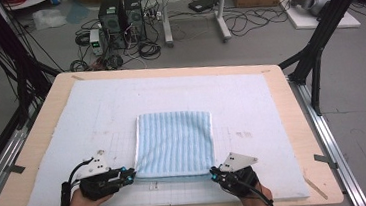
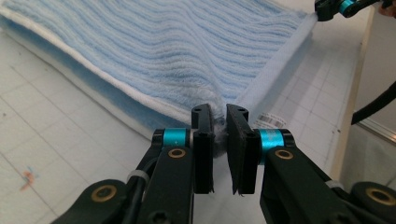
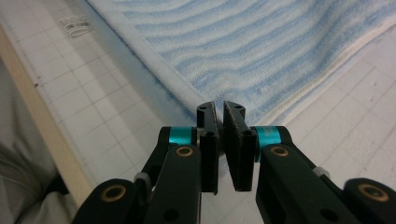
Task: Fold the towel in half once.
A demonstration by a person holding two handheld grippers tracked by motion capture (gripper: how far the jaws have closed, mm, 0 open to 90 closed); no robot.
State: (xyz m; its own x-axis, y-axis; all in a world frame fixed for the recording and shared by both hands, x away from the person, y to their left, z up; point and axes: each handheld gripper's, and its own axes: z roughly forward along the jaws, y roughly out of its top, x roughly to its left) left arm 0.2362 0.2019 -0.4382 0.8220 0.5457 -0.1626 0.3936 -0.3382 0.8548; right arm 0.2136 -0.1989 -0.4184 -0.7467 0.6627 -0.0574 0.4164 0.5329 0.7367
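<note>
A white mat covered the worktop (cables on the floor beyond); both tongs, left and right, clamped the striped towel's near corners.

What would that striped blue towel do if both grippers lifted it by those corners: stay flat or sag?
Probably sag: the towel is soft terry, already puckering where the left gripper pinches its corner. It likely weighs little, since thin folded layers show at the edge by the right gripper. The fuzzy pile should resist slipping.
</note>
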